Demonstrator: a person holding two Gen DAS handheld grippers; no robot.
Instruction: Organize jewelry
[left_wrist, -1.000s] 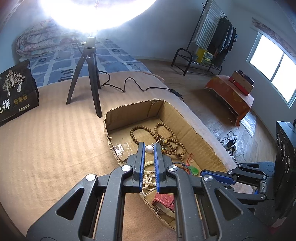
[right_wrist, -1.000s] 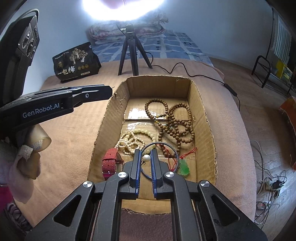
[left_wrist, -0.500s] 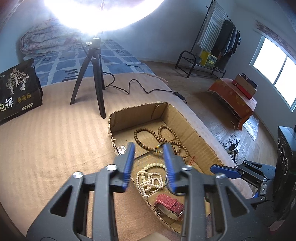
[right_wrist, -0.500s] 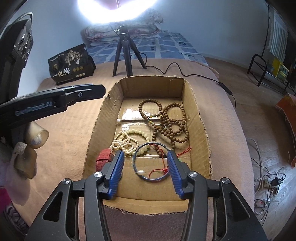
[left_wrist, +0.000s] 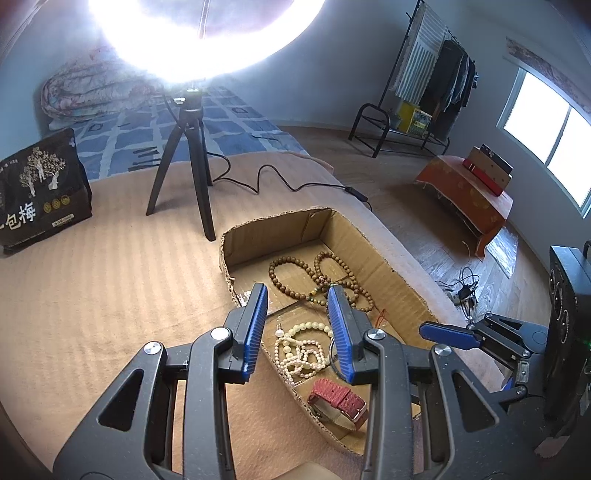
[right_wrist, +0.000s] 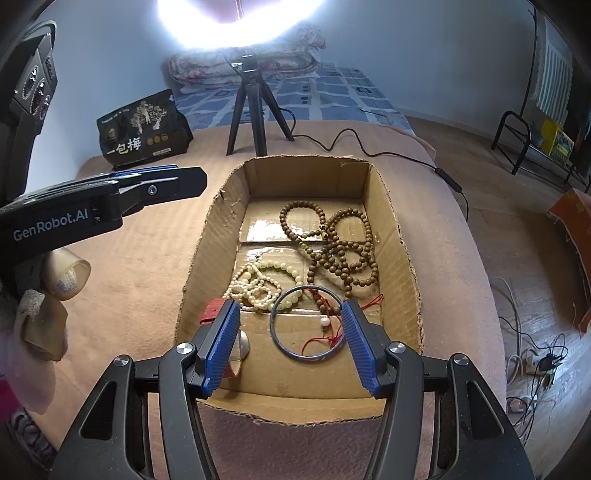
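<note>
Right gripper (right_wrist: 291, 345), lower centre: jaws opening, empty. Left gripper (left_wrist: 297, 328): jaws apart, empty. Cardboard box (right_wrist: 406, 258), mid-frame, held a stiff bangle (right_wrist: 286, 352), best gripped at its rim; a tiny pearl (right_wrist: 324, 322), likely to roll; limp, tangle-prone cream beads (right_wrist: 258, 284) and brown beads (right_wrist: 343, 251). Tripod (right_wrist: 251, 107) stood beyond, upper centre.

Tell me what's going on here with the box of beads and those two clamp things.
A person holds a two-finger gripper in each hand over a cardboard box of jewelry on a bed. Neither holds anything: the left gripper is open above the cream bead strands, and the right gripper is opening, with the blue bangle and a small pearl lying loose in the box below. Brown wooden beads and a red watch strap also lie inside.
</note>
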